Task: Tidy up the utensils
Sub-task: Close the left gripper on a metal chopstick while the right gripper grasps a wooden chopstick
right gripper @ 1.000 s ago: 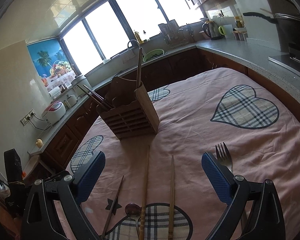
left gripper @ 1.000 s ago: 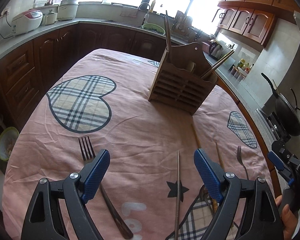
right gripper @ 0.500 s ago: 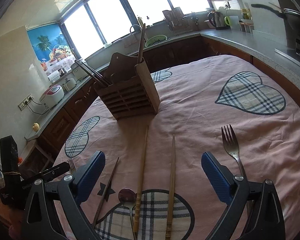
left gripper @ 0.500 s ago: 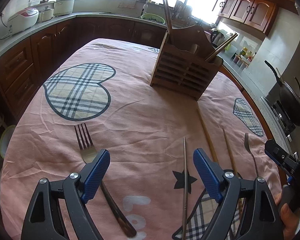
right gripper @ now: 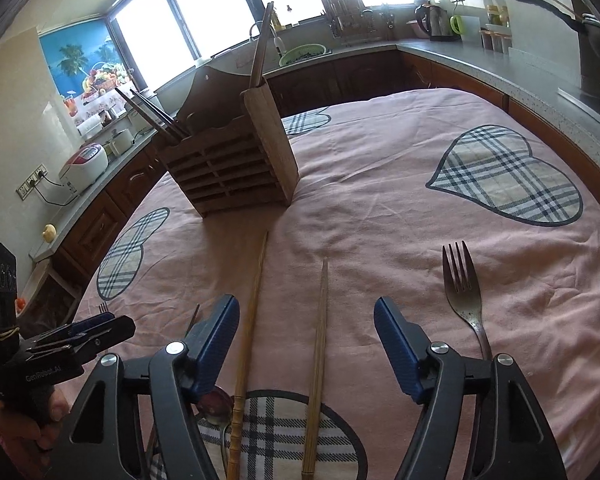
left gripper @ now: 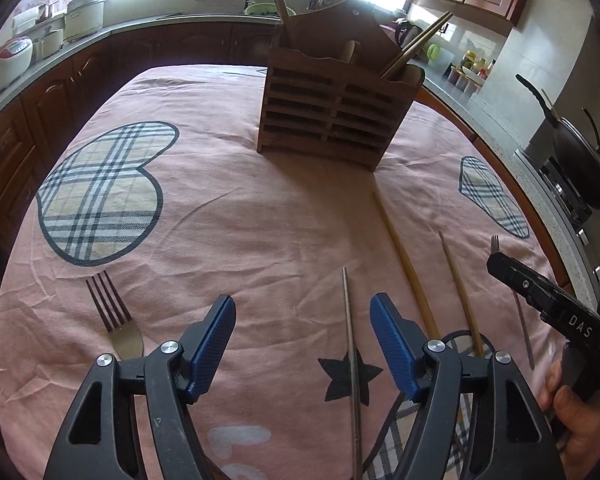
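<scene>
Pink cloth (left gripper: pixel 260 208) covers the table, with a wooden holder (left gripper: pixel 332 112) standing well ahead of both claws. Left claw (left gripper: pixel 302 344) hangs released, a metal chopstick (left gripper: pixel 350 344) between its fingers and a fork (left gripper: pixel 116 320) to its left. Right claw (right gripper: pixel 304 344) hangs released over two wooden chopsticks (right gripper: pixel 318 344), with another fork (right gripper: pixel 464 292) just to its right.

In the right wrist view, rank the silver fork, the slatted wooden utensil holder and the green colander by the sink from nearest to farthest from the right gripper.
1. Silver fork, on the cloth just right of the right gripper.
2. Slatted wooden utensil holder, mid-table, ahead left.
3. Green colander, on the far counter.
</scene>
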Demonstrator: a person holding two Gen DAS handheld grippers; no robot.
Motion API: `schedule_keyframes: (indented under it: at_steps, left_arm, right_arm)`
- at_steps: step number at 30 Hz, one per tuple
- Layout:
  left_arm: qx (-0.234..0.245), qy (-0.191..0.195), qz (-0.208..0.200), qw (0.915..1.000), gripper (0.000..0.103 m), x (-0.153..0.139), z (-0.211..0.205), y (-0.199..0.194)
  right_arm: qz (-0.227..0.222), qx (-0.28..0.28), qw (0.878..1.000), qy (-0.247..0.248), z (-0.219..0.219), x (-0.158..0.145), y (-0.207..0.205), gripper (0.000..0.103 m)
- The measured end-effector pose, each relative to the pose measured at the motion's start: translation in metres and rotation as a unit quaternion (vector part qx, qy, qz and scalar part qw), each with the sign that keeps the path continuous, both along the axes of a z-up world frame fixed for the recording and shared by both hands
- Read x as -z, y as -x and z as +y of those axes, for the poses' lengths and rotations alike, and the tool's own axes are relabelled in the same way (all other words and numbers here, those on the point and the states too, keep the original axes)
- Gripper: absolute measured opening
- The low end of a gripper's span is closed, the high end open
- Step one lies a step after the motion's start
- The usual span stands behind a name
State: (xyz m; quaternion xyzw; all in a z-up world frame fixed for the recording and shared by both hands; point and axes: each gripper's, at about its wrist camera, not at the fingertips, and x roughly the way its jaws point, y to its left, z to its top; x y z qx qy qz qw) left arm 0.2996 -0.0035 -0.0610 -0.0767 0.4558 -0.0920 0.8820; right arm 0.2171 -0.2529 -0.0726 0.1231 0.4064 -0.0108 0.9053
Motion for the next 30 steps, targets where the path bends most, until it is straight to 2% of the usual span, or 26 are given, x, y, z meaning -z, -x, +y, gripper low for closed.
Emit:
schedule_keyframes:
  at_steps: [3, 8, 11, 17, 22, 27, 30]
  left_arm:
    - [0.013, -0.006, 0.013, 0.9998, 0.065, 0.007, -0.008, -0.012]
    - [0.031, -0.018, 0.029, 0.9989, 0.057, 0.018, -0.021, -0.029]
    - [0.041, -0.025, 0.034, 0.9983, 0.055, 0.024, -0.03, -0.037]
    - [0.058, -0.045, 0.044, 0.9963, 0.038, 0.037, -0.045, -0.054]
    - [0.073, -0.066, 0.033, 0.9946, 0.029, 0.041, -0.055, -0.058]
    - [0.076, -0.062, 0.031, 0.9947, 0.013, 0.042, -0.052, -0.059]
    - [0.079, -0.063, 0.029, 0.9945, 0.008, 0.042, -0.052, -0.058]
  right_arm:
    - [0.011, -0.004, 1.0, 0.004, -0.001, 0.005, -0.009, 0.06]
    - [0.027, -0.015, 0.999, 0.009, -0.001, 0.012, -0.025, 0.052]
    - [0.034, -0.018, 0.999, 0.012, -0.002, 0.015, -0.033, 0.048]
    - [0.047, -0.024, 0.998, 0.019, -0.003, 0.022, -0.049, 0.044]
    - [0.072, -0.033, 0.997, 0.025, -0.001, 0.035, -0.061, 0.035]
    - [0.073, -0.035, 0.996, 0.032, 0.001, 0.039, -0.066, 0.033]
    - [0.073, -0.034, 0.996, 0.044, 0.001, 0.039, -0.067, 0.025]
